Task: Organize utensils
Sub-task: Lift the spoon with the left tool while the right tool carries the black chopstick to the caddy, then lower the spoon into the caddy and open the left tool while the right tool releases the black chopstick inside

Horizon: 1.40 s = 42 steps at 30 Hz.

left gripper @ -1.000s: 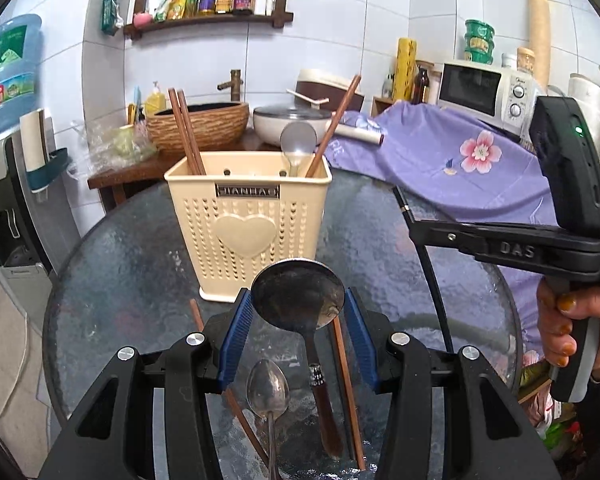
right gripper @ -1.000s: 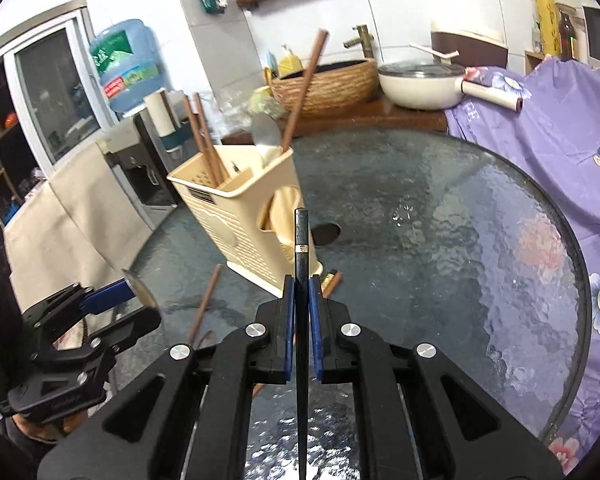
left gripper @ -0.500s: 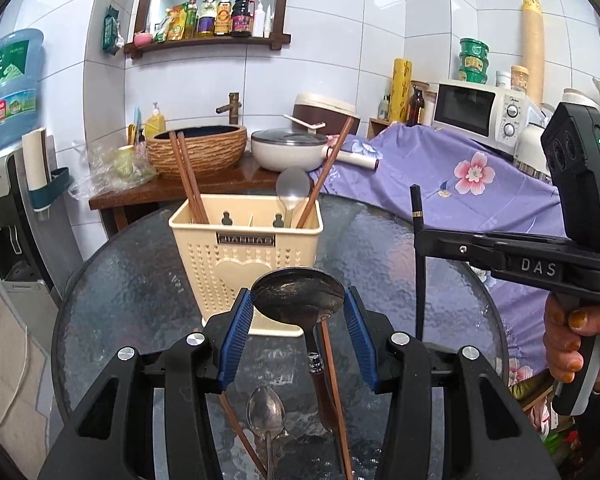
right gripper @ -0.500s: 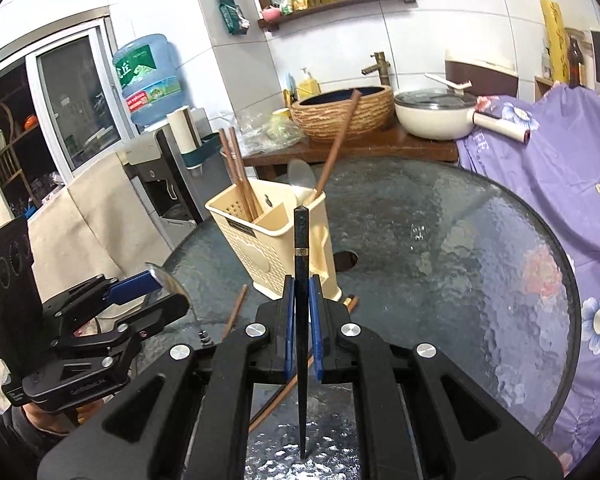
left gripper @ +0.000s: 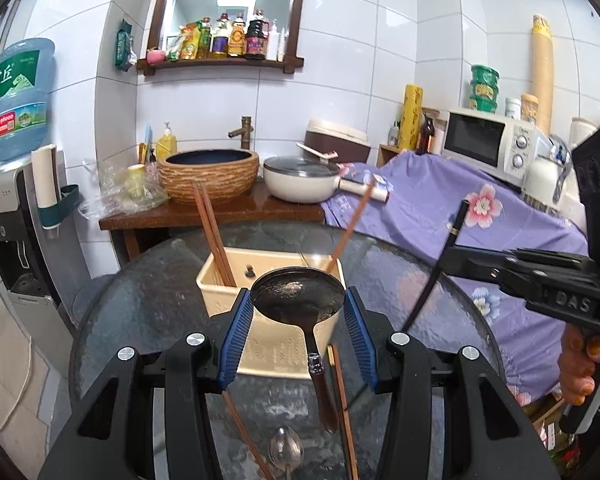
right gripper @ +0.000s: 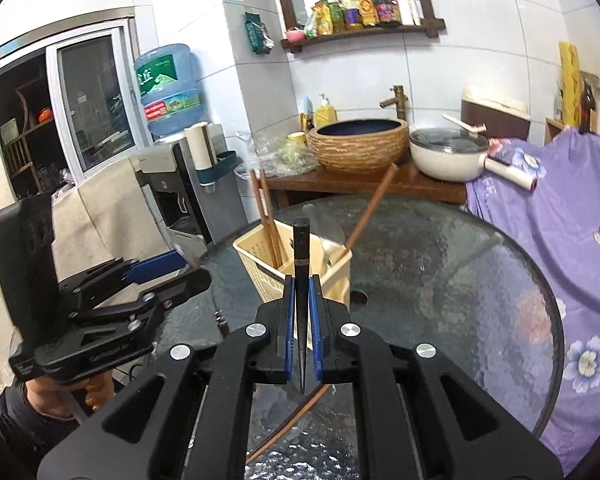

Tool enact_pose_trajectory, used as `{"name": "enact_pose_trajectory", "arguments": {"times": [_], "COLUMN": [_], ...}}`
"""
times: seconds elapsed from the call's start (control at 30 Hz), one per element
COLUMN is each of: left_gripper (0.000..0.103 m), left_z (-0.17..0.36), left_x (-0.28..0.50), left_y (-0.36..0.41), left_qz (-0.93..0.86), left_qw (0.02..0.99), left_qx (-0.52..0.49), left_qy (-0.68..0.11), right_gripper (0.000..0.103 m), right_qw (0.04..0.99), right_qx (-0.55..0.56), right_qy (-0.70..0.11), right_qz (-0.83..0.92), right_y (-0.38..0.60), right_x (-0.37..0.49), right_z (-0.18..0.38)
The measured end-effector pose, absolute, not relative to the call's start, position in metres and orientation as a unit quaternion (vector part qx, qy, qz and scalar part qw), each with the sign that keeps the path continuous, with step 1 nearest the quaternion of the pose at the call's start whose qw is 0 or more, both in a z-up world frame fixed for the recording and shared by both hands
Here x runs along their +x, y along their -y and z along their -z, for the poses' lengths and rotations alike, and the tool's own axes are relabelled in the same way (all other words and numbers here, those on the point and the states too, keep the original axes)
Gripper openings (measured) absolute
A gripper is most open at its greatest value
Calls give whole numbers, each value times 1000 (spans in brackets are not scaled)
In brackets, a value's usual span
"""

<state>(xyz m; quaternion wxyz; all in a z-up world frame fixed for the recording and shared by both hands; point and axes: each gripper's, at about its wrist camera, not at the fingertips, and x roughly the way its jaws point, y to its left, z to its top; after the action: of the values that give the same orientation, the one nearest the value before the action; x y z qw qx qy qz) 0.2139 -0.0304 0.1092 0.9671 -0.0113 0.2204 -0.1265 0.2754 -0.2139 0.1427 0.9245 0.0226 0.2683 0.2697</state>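
My left gripper [left gripper: 298, 308] is shut on the bowl of a dark metal ladle [left gripper: 298, 298], whose brown handle hangs down toward the table. It is held just in front of and above the cream utensil holder [left gripper: 220, 280], which has brown chopsticks [left gripper: 214, 236] standing in it. My right gripper [right gripper: 301, 308] is shut on a black chopstick [right gripper: 301, 248], held upright above the table near the holder [right gripper: 260, 264]. It shows in the left wrist view [left gripper: 446, 250] at the right. A small spoon [left gripper: 286, 452] and loose brown chopsticks [left gripper: 344, 408] lie on the glass table.
The round glass table [right gripper: 440, 264] has a hole near its middle [right gripper: 358, 298]. Behind it stands a wooden counter with a woven basin [left gripper: 208, 174] and a white pan [left gripper: 300, 180]. A purple flowered cloth [left gripper: 440, 200] covers the right side. A water dispenser [right gripper: 168, 184] stands left.
Both grippers have risen and tilted, so the holder now sits lower and is seen more from above. The ladle and the black chopstick stay gripped.
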Motion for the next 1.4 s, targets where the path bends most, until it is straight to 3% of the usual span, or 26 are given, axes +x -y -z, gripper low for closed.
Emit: {"name": "enact_pose_trajectory", "arguments": {"times": [0.43, 0.6, 1.4], "left_gripper": [46, 46, 46], "left_z": [-193, -202, -104], "left_x": [255, 274, 314], "left_y": [-6, -12, -3], "left_qz": [75, 37, -9], "left_qw": [984, 988, 982], "left_qx": [-65, -79, -53], "left_qy": [-151, -123, -179], "right_gripper": [8, 8, 8], "right_qw": [942, 954, 955], "right_qx": [22, 35, 67], "right_qy": [-191, -160, -216], "right_qz": [-274, -251, -194], "right_y": [199, 197, 190], "right_x": [280, 289, 344], "right_z": [-231, -246, -137]}}
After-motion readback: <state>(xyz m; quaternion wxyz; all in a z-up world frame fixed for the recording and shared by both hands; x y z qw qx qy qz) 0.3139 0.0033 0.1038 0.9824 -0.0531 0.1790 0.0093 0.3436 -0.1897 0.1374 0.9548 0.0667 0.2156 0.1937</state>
